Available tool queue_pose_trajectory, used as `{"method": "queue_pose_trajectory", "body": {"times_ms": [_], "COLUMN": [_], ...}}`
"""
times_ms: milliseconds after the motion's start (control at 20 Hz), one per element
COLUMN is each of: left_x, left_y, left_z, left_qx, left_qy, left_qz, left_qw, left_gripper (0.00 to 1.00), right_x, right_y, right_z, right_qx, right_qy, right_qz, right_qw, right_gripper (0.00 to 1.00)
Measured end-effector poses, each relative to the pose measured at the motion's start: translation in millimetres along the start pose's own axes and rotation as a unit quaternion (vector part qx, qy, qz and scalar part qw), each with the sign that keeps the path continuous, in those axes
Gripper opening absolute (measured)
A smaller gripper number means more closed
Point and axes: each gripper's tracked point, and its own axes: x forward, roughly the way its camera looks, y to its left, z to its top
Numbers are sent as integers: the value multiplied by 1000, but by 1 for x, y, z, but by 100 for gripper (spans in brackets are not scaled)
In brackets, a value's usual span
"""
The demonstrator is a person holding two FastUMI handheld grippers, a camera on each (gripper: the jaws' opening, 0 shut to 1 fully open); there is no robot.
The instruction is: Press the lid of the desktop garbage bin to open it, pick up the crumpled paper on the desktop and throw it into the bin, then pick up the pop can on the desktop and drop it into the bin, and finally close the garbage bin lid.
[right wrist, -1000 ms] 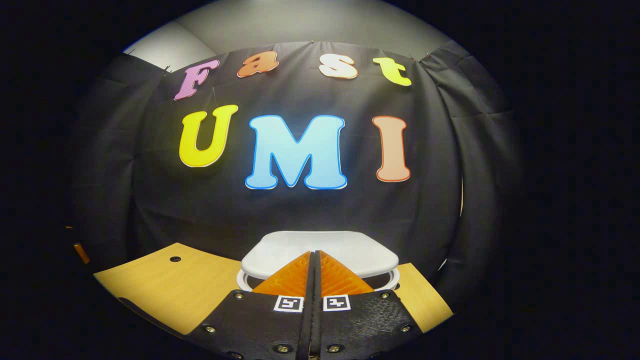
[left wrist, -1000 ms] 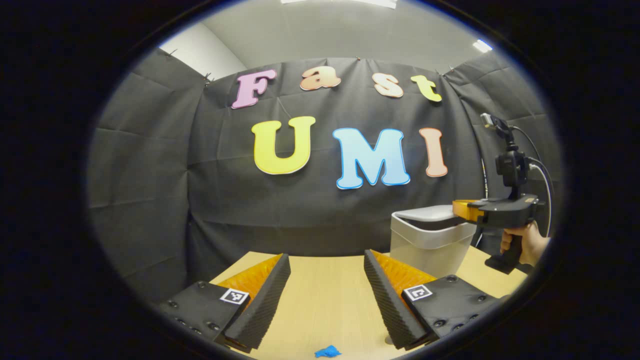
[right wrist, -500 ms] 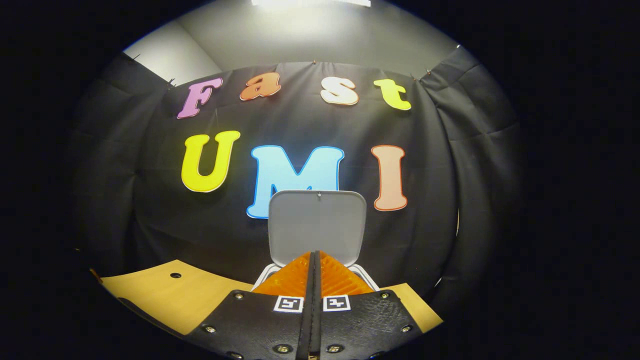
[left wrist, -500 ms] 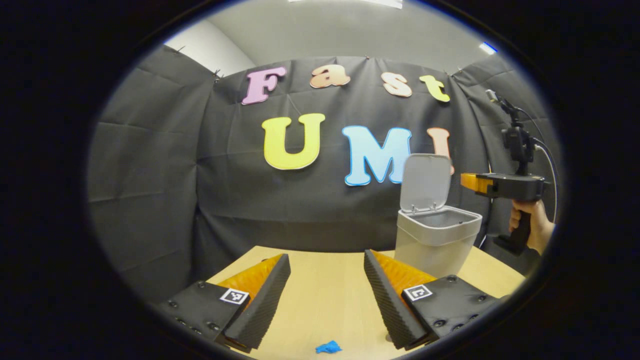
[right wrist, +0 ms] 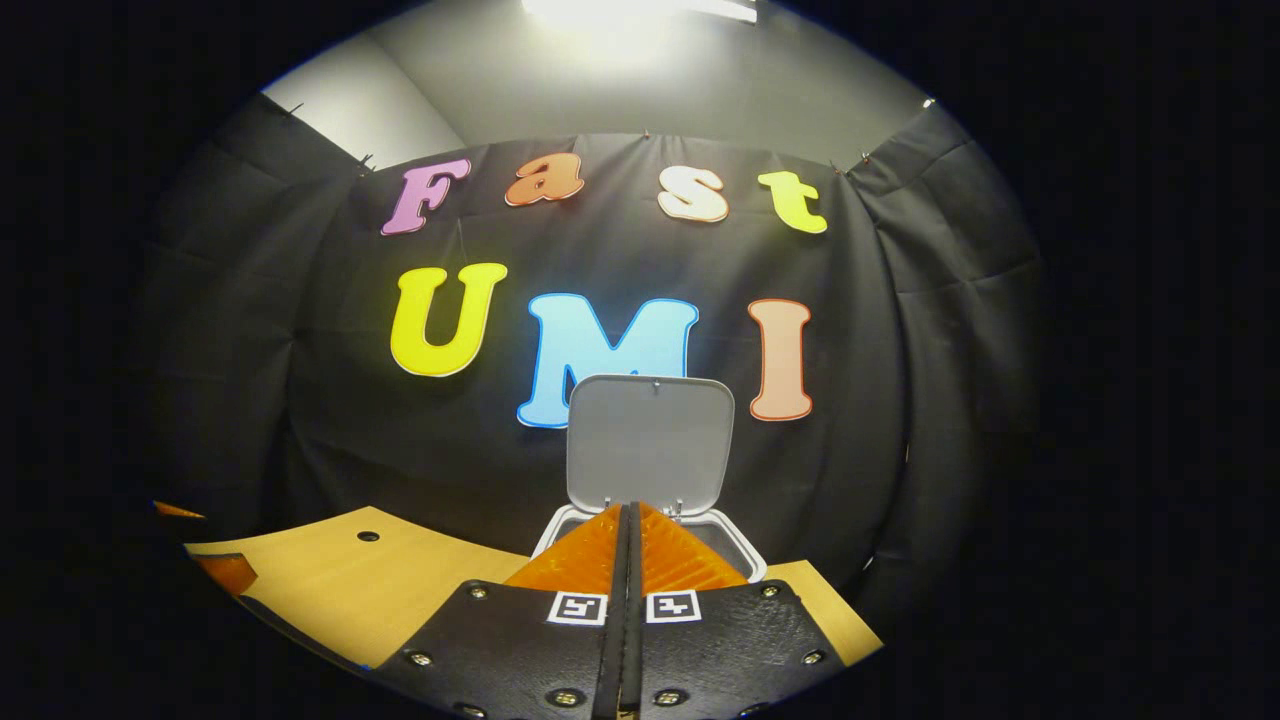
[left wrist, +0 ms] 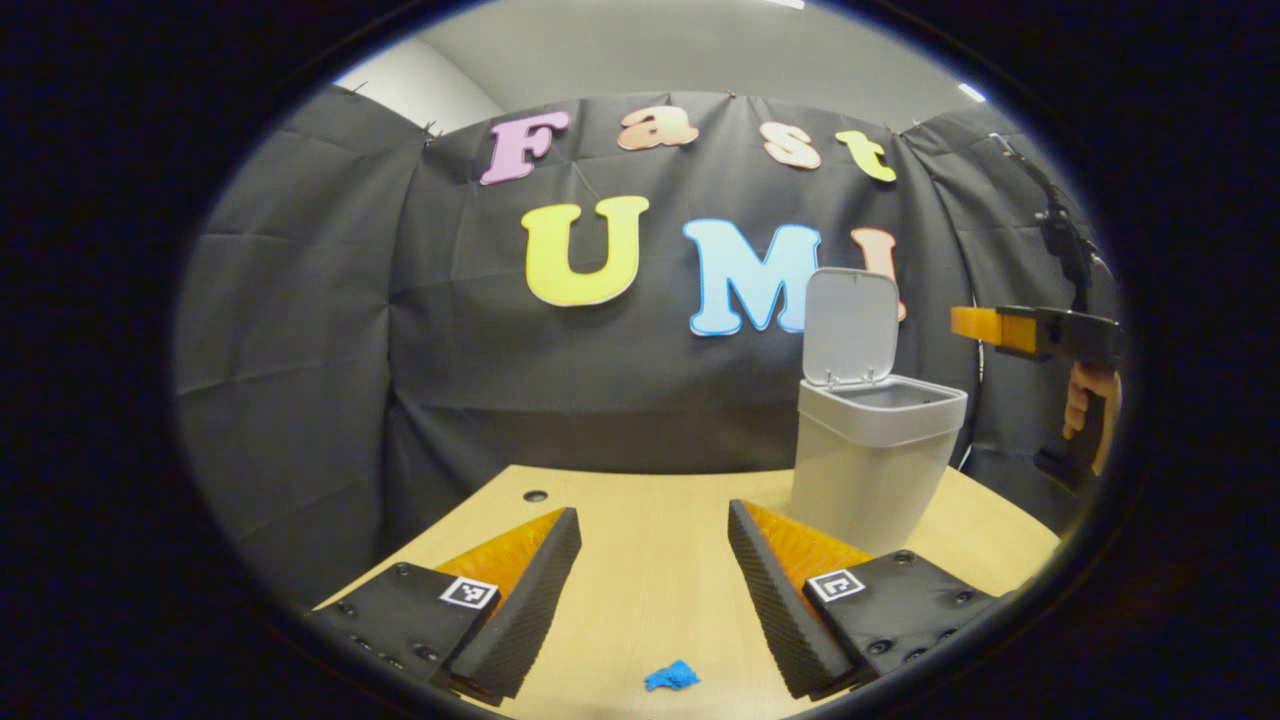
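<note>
Desktop garbage bin (left wrist: 872, 455) on the wooden worktop (left wrist: 640, 570), its lid (left wrist: 849, 326) standing upright on the rear hinge and the mouth exposed; the opening step was judged complete. In the left gripper view the left tool (left wrist: 655, 590) hovered low over the worktop with its fingers spread wide and nothing between them. A small blue crumpled scrap (left wrist: 671, 677), probably the crumpled paper, lay on the worktop near the lower edge of that view, just short of the gap between the fingers. The right tool (left wrist: 975, 323), gripped by a hand (left wrist: 1085, 400), was seen raised to the right of the bin and apart from it; in the right gripper view its fingers (right wrist: 600, 550) met along a thin seam, clenched on nothing, pointing at the lid (right wrist: 650, 445).

The next move was judged to call for lowering a released tool over the scrap and pinching it. Bare worktop lay between scrap and bin, so the carry looked unobstructed; the upright lid bounded the mouth at the back. No pop can could be located.
</note>
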Motion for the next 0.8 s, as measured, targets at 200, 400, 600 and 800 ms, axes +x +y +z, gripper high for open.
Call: {"method": "queue_pose_trajectory", "body": {"times_ms": [200, 400, 600, 800], "left_x": [-1, 1, -9, -10], "left_y": [4, 8, 3, 0], "left_z": [-52, -102, -150, -193], "left_qx": [-7, 1, 16, 27], "left_qy": [48, 92, 134, 172], "left_qz": [-16, -23, -36, -51], "left_qw": [999, 995, 990, 983], "left_gripper": [100, 97, 100, 100], "right_x": [-23, -40, -54, -65], "right_y": [5, 7, 23, 35], "right_z": [1, -5, -13, -25], "right_qx": [-3, -8, 7, 4], "right_qy": [-3, -1, 17, 38], "right_qz": [-6, -19, -10, 7], "right_qw": [1000, 1000, 1000, 999], "right_gripper": [0, 19, 54, 88]}}
